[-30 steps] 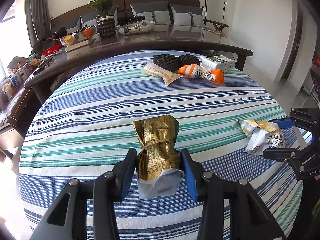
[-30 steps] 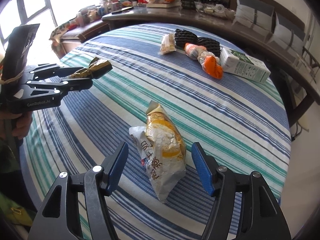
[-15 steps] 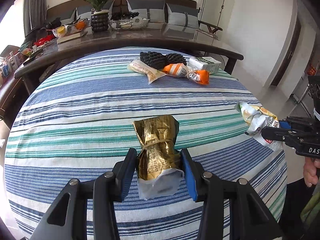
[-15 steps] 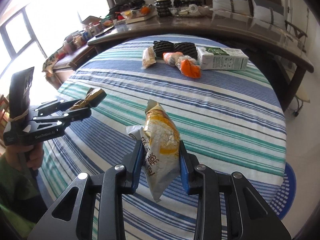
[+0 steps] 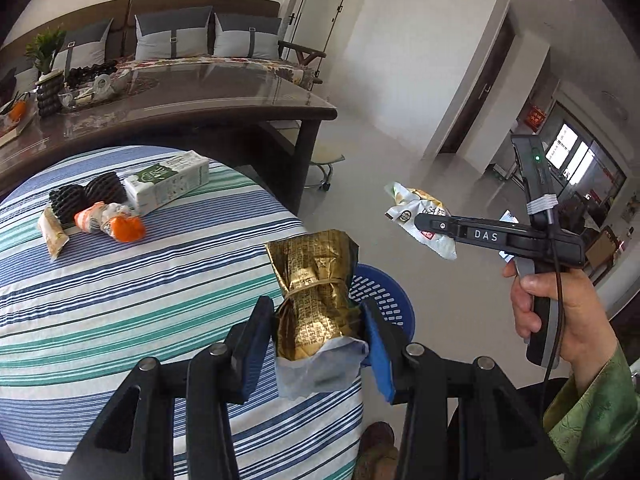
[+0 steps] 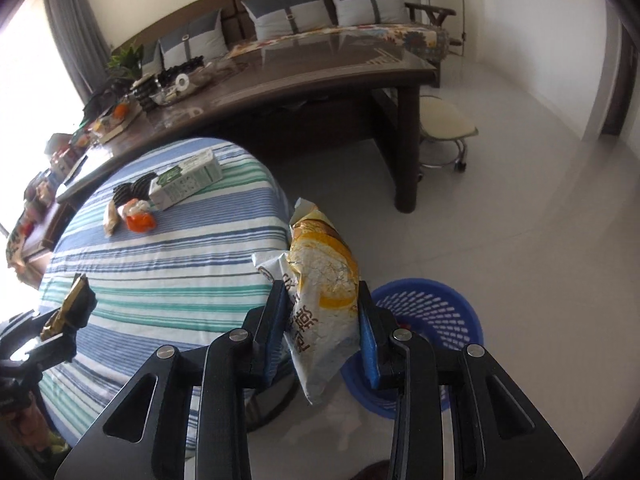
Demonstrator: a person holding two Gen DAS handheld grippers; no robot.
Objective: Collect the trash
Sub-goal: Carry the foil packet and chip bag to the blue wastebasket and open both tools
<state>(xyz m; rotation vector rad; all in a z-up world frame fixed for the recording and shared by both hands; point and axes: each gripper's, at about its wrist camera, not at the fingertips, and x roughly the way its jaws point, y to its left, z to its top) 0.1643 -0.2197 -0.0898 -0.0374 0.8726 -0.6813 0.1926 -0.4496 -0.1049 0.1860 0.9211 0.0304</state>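
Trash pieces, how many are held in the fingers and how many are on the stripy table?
Held in the fingers: 2, the gold wrapper and the yellow and white bag
On the stripy table: 5, black wavy piece, milk carton, orange wrapper, tan packet, second black wavy piece
Total: 7

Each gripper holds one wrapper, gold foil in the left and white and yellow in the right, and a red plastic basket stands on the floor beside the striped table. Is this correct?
One detail is wrong: the plastic basket is blue, not red, as the right wrist view shows. The rest holds: the left gripper grips the gold foil wrapper, the right gripper the white and yellow wrapper, beside the striped table.
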